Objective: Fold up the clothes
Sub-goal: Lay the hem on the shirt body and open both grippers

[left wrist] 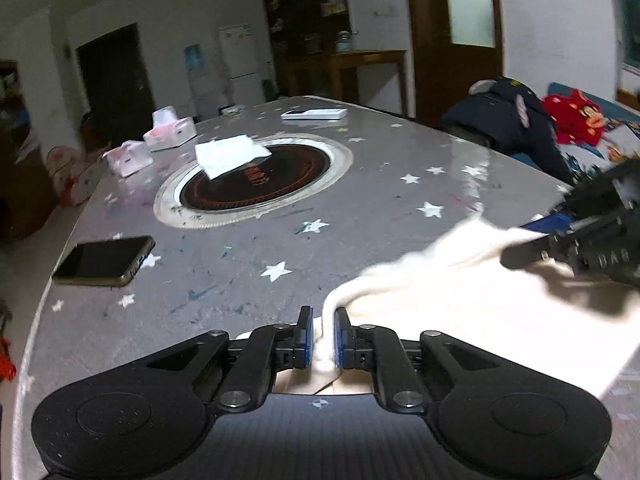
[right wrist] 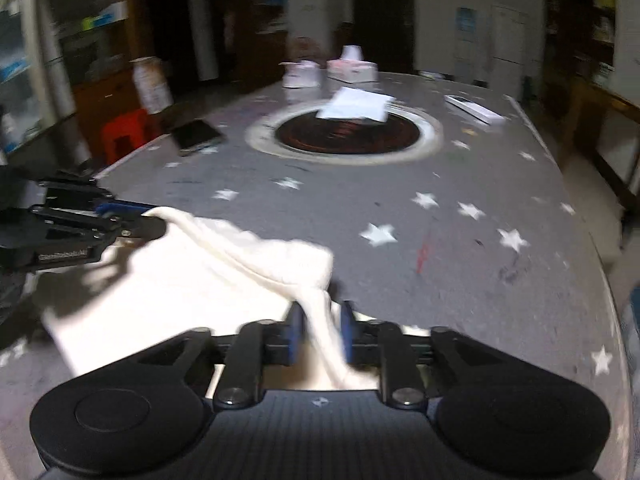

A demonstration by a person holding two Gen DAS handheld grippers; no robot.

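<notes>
While both wrist views are smeared by motion blur, the nearest facts read clearly enough. At 6 o'clock in the left wrist view, the left gripper (left wrist: 323,334) has its blue-padded jaws drawn nearly together, pinching a bunched edge of the cream-white cloth garment (left wrist: 460,300); the fabric below the jaws is hidden by the gripper body. In the right wrist view, the right gripper (right wrist: 320,332) stands somewhat wider, a fold of the same garment (right wrist: 180,288) clamped between its pads. The cloth spreads over the near edge of the grey star-printed table (left wrist: 380,208), its lower corner cut off by the gripper housing in each view.

At 3 o'clock in the left view, the right gripper's fingers (left wrist: 532,252) appear, partly cropped by the frame.

Farther out, at 9 o'clock, a dark rectangular smartphone (left wrist: 104,260) lies flat. Toward 12 o'clock sits a round black inset hotplate with a pale ring (left wrist: 256,184), a white folded paper sheet (left wrist: 228,156) overlapping its rim. Beyond, at 11 o'clock, stand two pink-and-white tissue boxes (left wrist: 170,132), their print illegible, and at 12 o'clock a flat white rectangular box (left wrist: 314,114).
</notes>
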